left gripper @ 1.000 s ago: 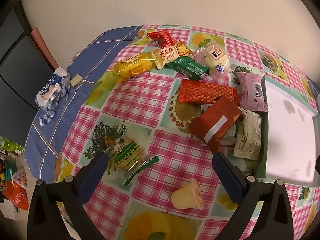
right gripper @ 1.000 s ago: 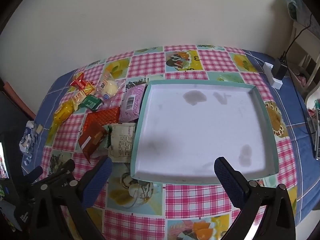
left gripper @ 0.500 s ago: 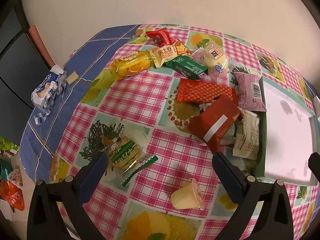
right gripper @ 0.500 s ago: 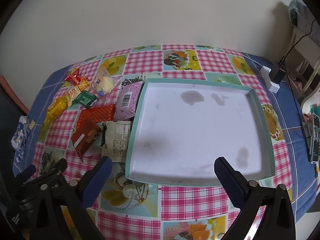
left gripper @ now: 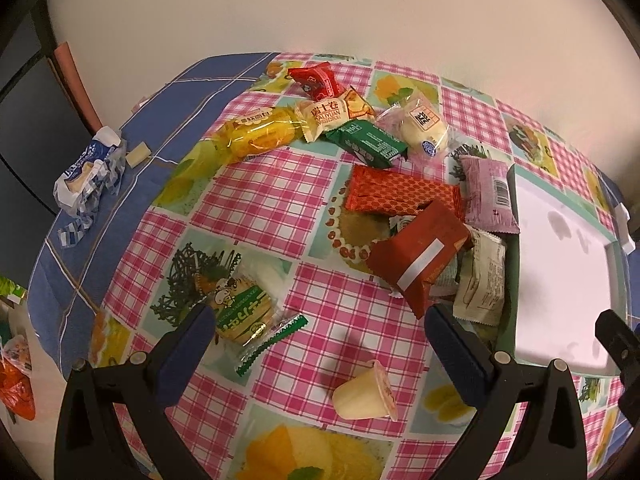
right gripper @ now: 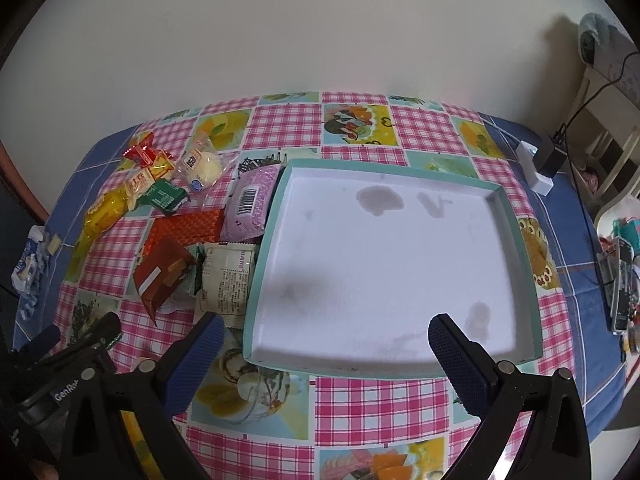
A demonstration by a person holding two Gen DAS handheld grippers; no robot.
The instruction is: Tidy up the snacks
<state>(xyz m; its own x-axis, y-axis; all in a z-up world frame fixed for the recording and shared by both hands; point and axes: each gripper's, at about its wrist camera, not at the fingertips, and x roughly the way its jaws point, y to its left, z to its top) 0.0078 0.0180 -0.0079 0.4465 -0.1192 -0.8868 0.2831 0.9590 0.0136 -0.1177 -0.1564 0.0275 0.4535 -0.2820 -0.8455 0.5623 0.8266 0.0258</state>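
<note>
Our left tool [left gripper: 320, 320] hangs spread and empty above the checked tabletop [left gripper: 260, 208], a jelly cup [left gripper: 366, 392] lying on its side just below the gap, lid toward the tray [left gripper: 516, 184]. The snacks [left gripper: 416, 256] are heaped farther out, against the tray's left wall. Our right tool [right gripper: 322, 338], also spread with nothing in it, hovers over the tray's near rim [right gripper: 344, 368]. We judge the left tool nearer the cup and the heap.
</note>
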